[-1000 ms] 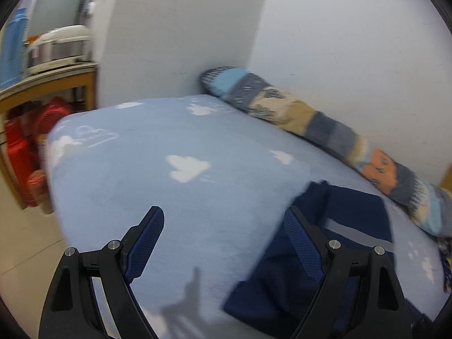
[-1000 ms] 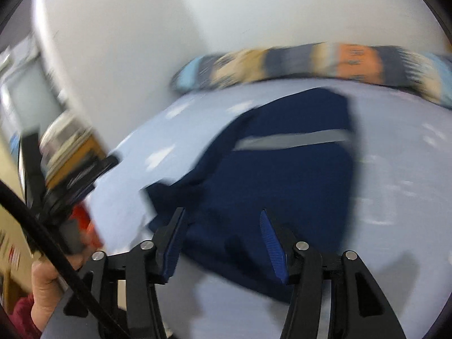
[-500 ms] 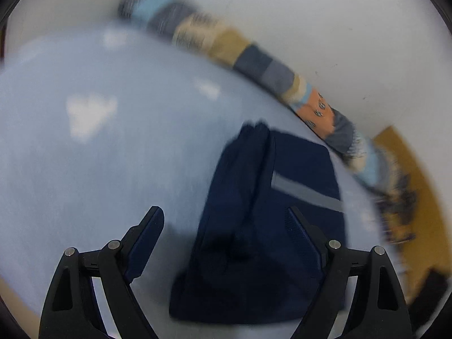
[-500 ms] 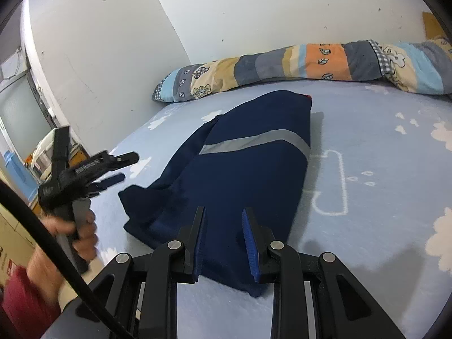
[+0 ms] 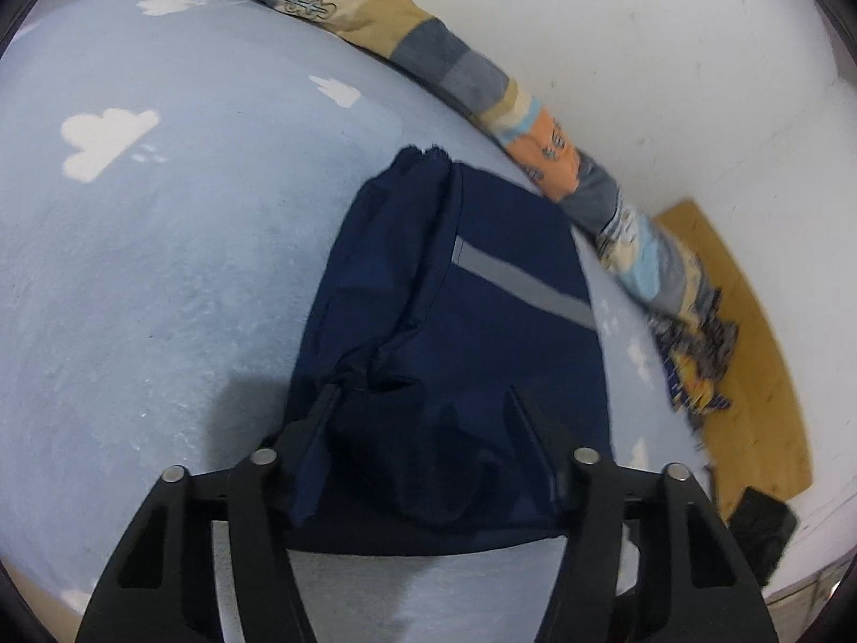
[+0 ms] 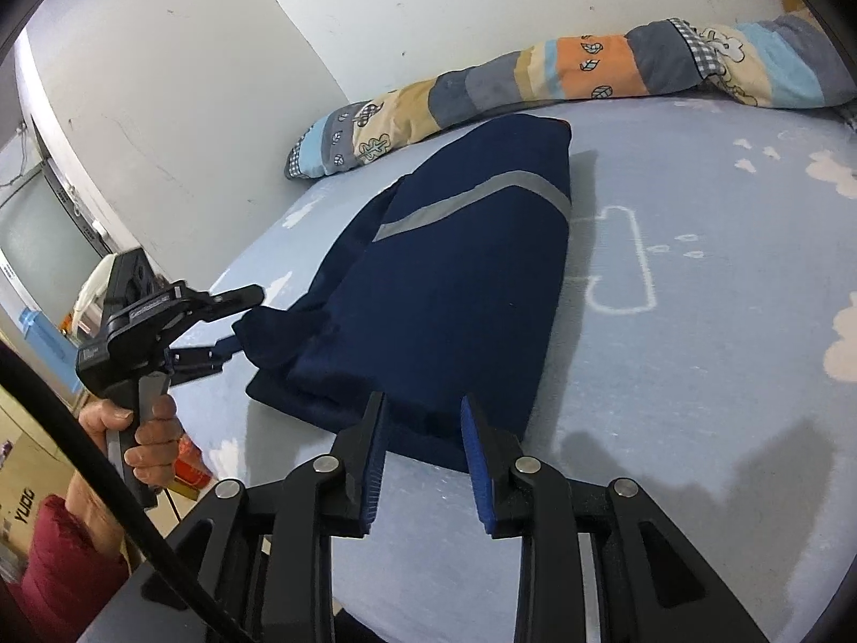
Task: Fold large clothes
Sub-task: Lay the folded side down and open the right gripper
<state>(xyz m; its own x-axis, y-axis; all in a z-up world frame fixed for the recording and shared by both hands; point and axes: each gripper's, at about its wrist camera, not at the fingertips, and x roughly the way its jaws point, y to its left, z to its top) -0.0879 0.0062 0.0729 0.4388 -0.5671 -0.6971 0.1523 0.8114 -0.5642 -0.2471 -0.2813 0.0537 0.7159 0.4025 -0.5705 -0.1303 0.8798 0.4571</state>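
Observation:
A dark navy garment point(image 5: 455, 332) with a grey reflective stripe lies folded lengthwise on the light blue bed; it also shows in the right wrist view point(image 6: 455, 278). My left gripper point(image 5: 423, 418) is open, its fingers straddling the garment's near end; from the right wrist view it point(image 6: 235, 321) sits at the garment's near left corner. My right gripper point(image 6: 423, 428) is open at a moderate gap, fingertips just over the garment's near hem, holding nothing.
The bed sheet point(image 6: 696, 375) has white cloud prints. A long patchwork bolster point(image 6: 562, 86) lies along the white wall behind the garment. A wooden board point(image 5: 750, 353) and a dark object stand past the bed's far end. Shelving and red items sit at the left.
My left gripper swung right and dropped onto the garment's near end. My right gripper moved closer to the hem and its jaws widened from the narrow gap half a second ago.

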